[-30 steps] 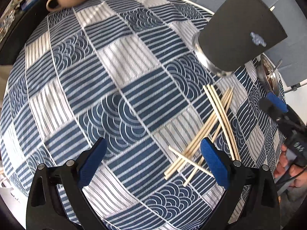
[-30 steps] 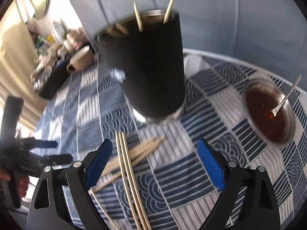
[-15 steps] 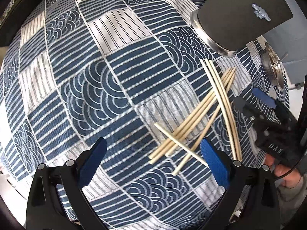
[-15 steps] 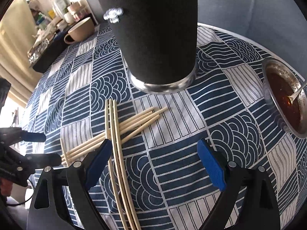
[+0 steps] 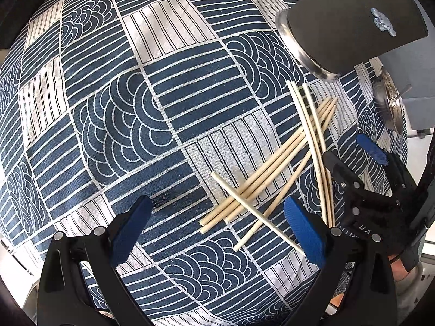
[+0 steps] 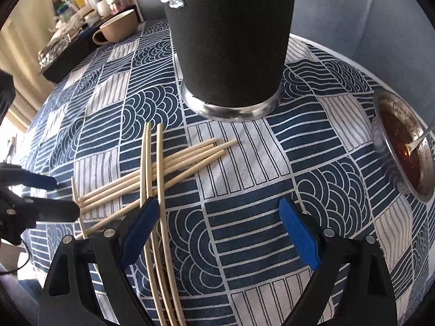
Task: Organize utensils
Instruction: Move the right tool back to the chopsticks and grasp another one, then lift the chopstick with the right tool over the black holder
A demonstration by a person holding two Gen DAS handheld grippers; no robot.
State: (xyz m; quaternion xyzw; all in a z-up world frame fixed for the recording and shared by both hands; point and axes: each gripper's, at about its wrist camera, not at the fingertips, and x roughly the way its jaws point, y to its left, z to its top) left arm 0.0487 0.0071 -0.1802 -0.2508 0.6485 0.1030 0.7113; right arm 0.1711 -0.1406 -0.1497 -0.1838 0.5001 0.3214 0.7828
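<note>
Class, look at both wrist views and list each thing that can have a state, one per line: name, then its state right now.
left gripper: open, holds nothing, above the cloth beside the chopsticks
right gripper: open, holds nothing
chopsticks: lying loose and crossed on the tablecloth, none gripped
black holder: upright on the cloth
sauce bowl: upright, holds dark red sauce and a spoon
mug: upright, contents hidden

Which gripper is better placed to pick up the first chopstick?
Left, probably. The left gripper hangs open with the chopsticks' near ends between its fingers; the right gripper, also open, frames mostly bare cloth.
</note>
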